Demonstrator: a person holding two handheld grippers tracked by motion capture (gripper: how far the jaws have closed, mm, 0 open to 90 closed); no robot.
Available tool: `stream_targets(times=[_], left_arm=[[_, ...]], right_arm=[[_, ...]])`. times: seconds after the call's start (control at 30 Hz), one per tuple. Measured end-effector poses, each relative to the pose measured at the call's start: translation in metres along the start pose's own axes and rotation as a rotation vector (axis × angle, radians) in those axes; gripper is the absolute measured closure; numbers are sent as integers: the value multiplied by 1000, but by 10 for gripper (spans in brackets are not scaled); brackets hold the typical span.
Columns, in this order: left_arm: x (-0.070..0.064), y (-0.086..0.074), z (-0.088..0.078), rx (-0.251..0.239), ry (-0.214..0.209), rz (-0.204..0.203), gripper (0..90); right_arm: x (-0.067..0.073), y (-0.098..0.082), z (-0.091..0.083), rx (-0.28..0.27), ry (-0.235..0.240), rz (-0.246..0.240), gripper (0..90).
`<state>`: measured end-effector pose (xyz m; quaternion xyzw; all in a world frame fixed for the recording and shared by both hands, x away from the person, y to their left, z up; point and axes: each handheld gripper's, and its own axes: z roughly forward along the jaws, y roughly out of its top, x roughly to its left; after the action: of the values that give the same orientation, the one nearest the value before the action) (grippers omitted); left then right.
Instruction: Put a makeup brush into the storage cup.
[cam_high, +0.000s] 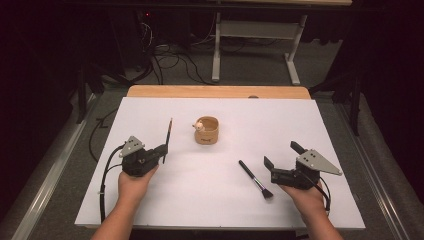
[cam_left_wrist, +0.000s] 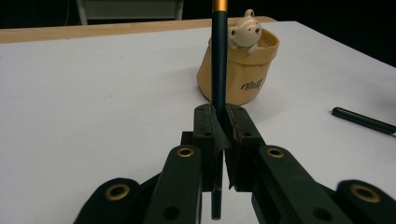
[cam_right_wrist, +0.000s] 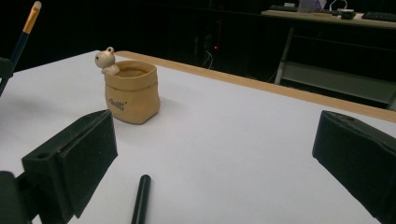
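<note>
The left gripper (cam_high: 164, 150) is clamped on a thin dark brush with a gold ferrule (cam_left_wrist: 219, 56), held upright just left of the tan sack-shaped pot with a little bear on its rim (cam_high: 207, 130). The right gripper (cam_high: 283, 155) rests with jaws spread wide, just right of a black makeup brush (cam_high: 255, 179) lying flat on the white table sheet (cam_high: 210, 200).

My left gripper (cam_left_wrist: 219, 116) has its two black jaws pinched tight on a thin dark brush handle (cam_left_wrist: 218, 60), which runs straight up toward twelve o'clock. An orange-gold band sits on it at the top edge, and its lower end pokes out beneath the jaws at six. Just behind it, toward one o'clock, I see a tan pouch-shaped cup (cam_left_wrist: 243, 74) on the white table (cam_left_wrist: 93, 102), with a small pale bear figure (cam_left_wrist: 245, 33) on its rim. At three o'clock, a second dark handle (cam_left_wrist: 362, 120) lies flat.
</note>
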<state>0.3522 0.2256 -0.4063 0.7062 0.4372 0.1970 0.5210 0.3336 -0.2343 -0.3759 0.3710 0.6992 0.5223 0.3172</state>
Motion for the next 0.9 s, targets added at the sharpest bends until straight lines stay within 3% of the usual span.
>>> stream_targets(times=[0.23,0.57,0.73,0.9], left_arm=[[-3,-1,-3,-31,-16,8,838],[-20,1,-8,-112,-94,33,838],[-24,3,-9,-134,-120,36,838],[-29,4,-8,-145,-141,44,838]], right_arm=[[1,-2,1,5,-3,1,14],[2,-3,3,-1,3,7,14],[4,0,3,-42,9,20,17],[12,12,6,-66,26,2,28]])
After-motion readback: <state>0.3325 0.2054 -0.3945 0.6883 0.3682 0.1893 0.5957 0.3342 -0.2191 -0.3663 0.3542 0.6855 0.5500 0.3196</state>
